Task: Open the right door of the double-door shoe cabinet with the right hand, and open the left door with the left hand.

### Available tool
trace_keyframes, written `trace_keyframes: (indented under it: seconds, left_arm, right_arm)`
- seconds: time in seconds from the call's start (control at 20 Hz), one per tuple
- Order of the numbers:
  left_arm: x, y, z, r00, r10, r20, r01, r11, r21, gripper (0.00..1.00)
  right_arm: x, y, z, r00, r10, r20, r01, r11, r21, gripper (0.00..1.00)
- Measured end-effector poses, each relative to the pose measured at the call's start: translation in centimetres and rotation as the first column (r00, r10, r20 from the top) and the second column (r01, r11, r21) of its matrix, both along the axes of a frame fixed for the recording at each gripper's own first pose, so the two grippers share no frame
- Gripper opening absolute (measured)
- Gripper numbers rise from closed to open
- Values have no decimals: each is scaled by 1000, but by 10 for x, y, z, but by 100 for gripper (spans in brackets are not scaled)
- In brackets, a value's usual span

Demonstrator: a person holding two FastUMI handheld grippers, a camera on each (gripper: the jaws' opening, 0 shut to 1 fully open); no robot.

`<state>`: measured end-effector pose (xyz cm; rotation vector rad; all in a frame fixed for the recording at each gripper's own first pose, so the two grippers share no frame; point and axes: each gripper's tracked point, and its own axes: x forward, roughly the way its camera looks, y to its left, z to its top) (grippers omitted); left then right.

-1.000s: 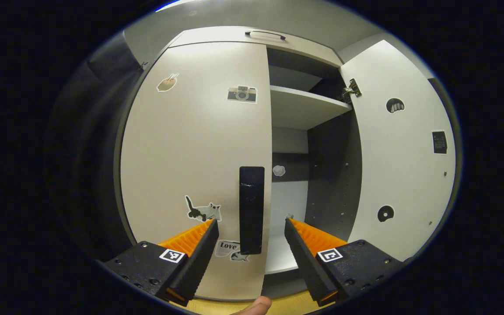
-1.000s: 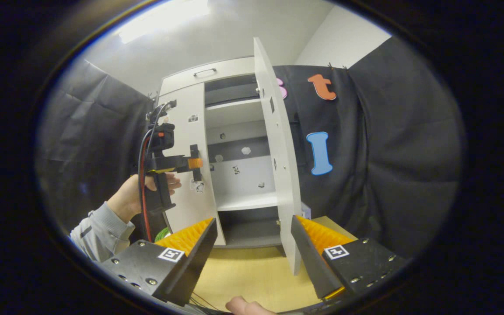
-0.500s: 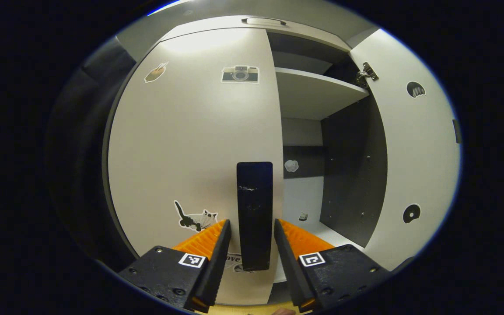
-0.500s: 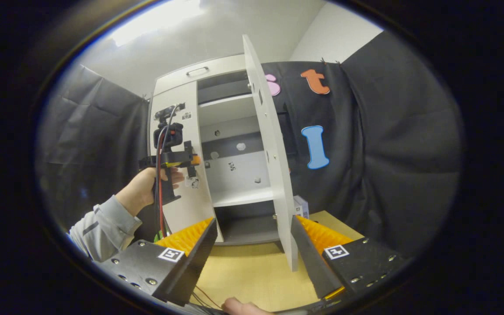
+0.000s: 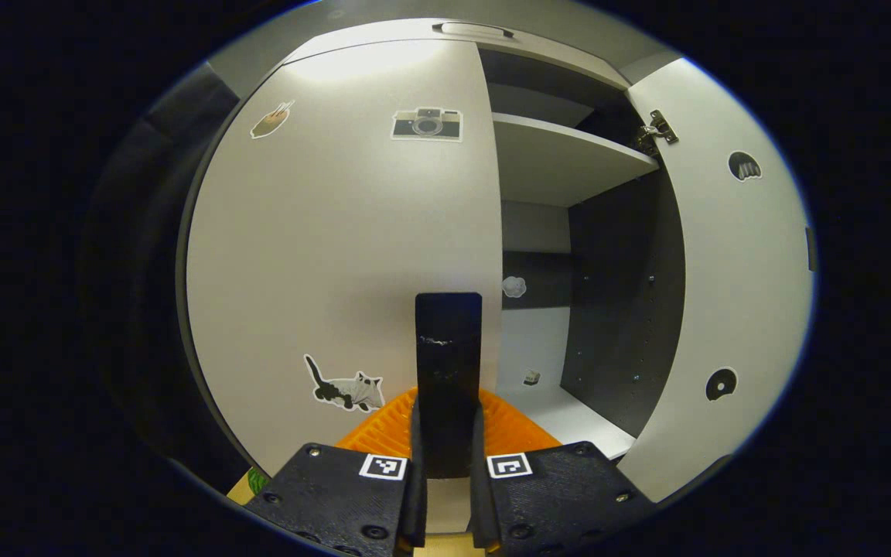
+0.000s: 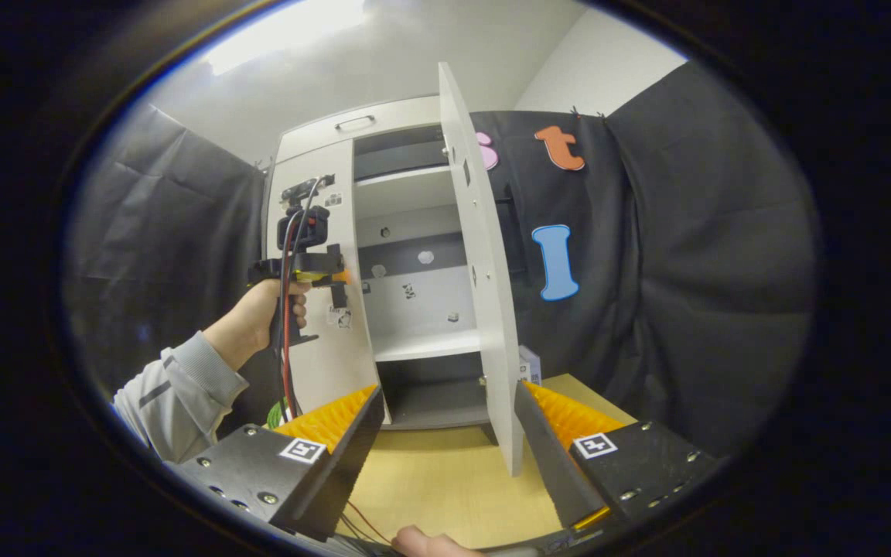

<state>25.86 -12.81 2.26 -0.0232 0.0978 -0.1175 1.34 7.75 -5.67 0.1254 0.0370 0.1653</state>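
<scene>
Since a second ago the left gripper (image 5: 445,464) has advanced and clamped both fingers on the black handle (image 5: 448,363) of the shut left door (image 5: 337,255), ready to pull it. Its hand (image 6: 271,302) holds it level at the door, while the right gripper (image 6: 445,441) hangs spread and empty by the swung-out right door (image 6: 484,294) (already open).

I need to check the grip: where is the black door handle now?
In the left gripper view, the black handle sits low at the left door inner edge, clamped by the left gripper.
</scene>
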Motion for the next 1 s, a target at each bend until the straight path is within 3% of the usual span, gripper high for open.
trace_keyframes:
  seconds: [0.45, 1.0]
  left_arm:
    - [-36, 8, 4, 998, -57, -6, 57, 998, -18, 20]
    - [-84, 29, 6, 993, -115, -6, 114, 993, -7, 20]
  right_arm:
    - [4, -3, 19, 999, -41, 21, 41, 999, -6, 100]
    - [35, -12, 37, 994, -100, 55, 103, 993, -64, 100]
